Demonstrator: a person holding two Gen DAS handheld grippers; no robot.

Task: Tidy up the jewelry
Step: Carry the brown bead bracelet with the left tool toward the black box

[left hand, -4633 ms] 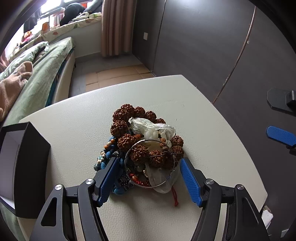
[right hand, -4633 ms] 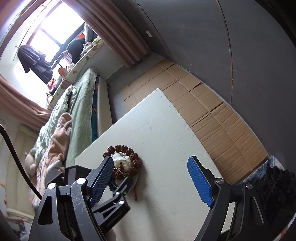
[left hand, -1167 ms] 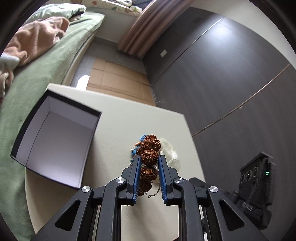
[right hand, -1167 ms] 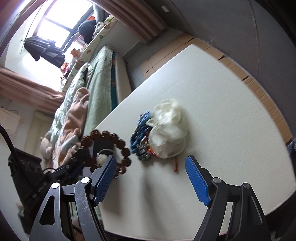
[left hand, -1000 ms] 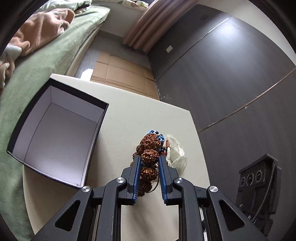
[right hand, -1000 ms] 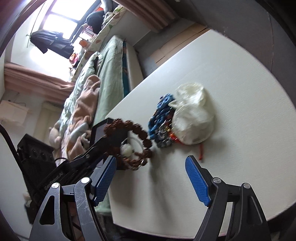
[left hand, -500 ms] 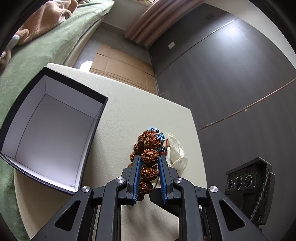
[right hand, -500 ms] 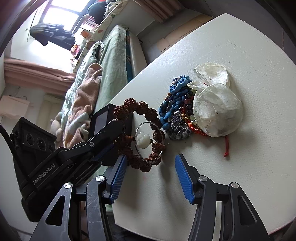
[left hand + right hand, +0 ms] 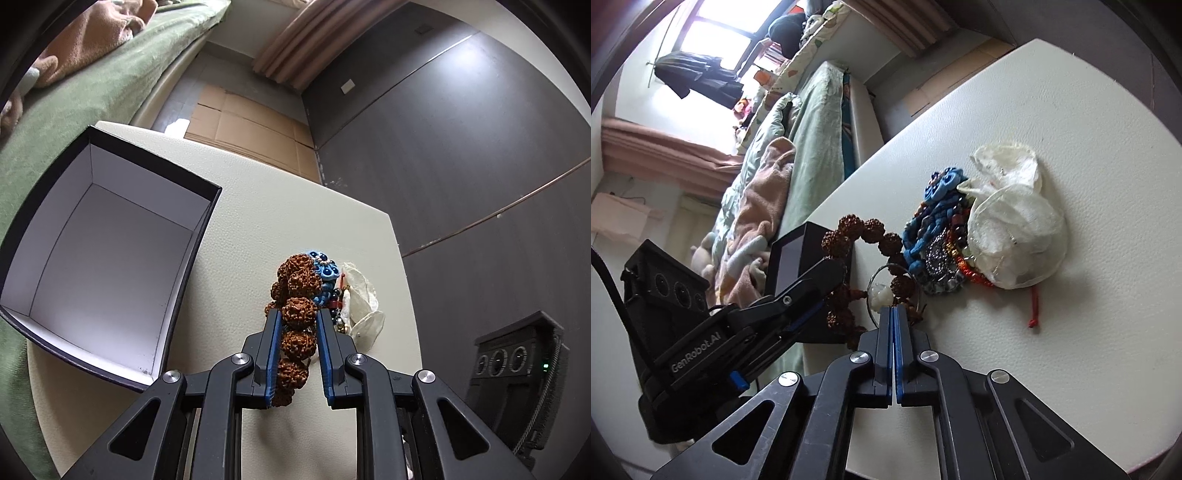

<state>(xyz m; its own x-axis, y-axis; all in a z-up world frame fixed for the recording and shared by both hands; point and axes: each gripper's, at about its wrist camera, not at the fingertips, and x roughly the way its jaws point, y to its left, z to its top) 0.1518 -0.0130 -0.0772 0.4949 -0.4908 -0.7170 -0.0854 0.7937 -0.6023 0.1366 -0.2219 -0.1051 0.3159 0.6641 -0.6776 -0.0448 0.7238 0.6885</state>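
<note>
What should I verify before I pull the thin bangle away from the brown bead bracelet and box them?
1. Left claw grip on the brown bead bracelet: ok, beads are clamped between the pads and the bracelet is off the table.
2. Right claw closed: ok, the jaws are fully together.
3. Thin bangle actually pinched: cannot tell, the tips meet right at its lower edge.
4. Bangle free of the beads: not ok, it overlaps them.
5. Box open and empty: ok.
6. Jewelry pile clear of both claws: ok, it lies apart.
</note>
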